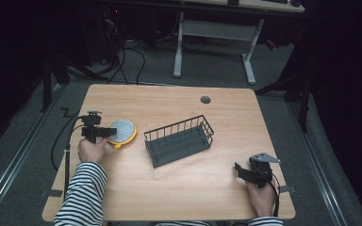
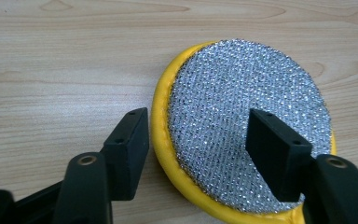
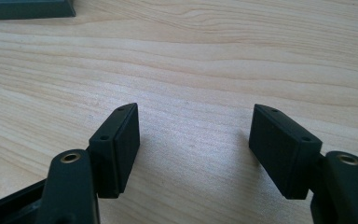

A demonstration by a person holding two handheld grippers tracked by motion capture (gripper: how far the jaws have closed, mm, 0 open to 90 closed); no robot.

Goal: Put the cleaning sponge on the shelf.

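A round scrubbing pad (image 1: 123, 130) with a silver mesh face and a yellow rim lies flat on the wooden table (image 1: 179, 193) at the left. My left gripper (image 1: 105, 132) reaches it from the left. In the left gripper view the pad (image 2: 242, 84) sits partly between the jaws of the left gripper (image 2: 200, 128): one stands just outside the yellow rim, the other over the mesh face. The jaws are open and do not press on it. Near the table's front right, my right gripper (image 1: 241, 170) stands open over bare wood, with nothing between its jaws (image 3: 196, 135).
A dark wire basket (image 1: 179, 140) stands at the table's middle, to the right of the pad; its corner (image 3: 25, 8) shows in the right gripper view. A round cable hole (image 1: 205, 100) lies near the far edge. Dark floor, cables and another desk's legs lie beyond.
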